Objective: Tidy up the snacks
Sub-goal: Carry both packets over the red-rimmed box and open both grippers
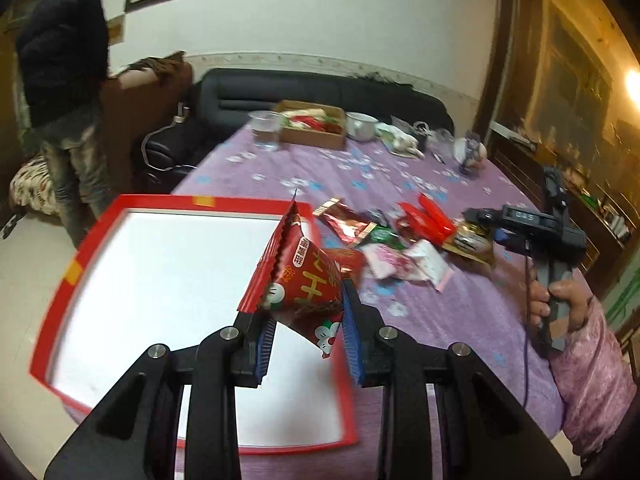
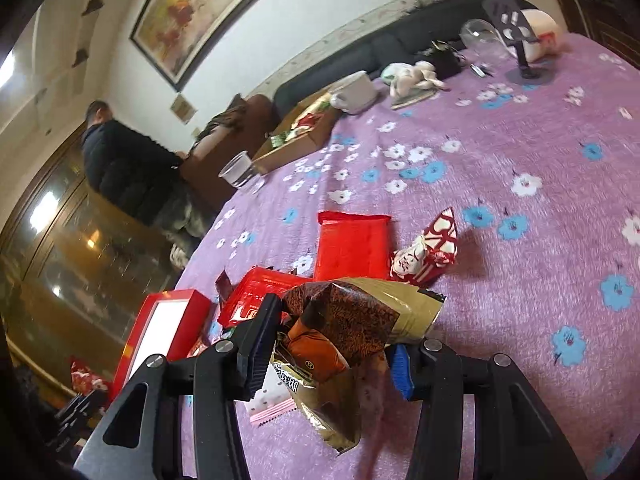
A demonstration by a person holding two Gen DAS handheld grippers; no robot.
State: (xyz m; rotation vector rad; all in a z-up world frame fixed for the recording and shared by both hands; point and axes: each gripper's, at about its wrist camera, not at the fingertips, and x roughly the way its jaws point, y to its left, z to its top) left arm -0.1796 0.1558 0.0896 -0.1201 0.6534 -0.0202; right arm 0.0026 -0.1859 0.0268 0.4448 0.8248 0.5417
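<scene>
Over the red tray (image 1: pixel 60 280), your left gripper (image 1: pixel 308 320) pinches a red snack packet (image 1: pixel 304 276) by one crumpled end; it could slip out beside the rim. On the purple cloth (image 2: pixel 500 184), your right gripper (image 2: pixel 328 344) clamps a brown-gold packet (image 2: pixel 352 320) among neighbours, which lifting may drag.

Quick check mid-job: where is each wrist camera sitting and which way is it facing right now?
Left wrist: behind the left tool, aimed down across the red tray and purple tablecloth; tool clamps a red snack packet; the right hand and pink sleeve show.
Right wrist: behind the right tool, low over the snack pile; tool closed on a brown-gold packet; no hand shows.
Shared: tray, tablecloth, cardboard box, plastic cup, bystander.
</scene>
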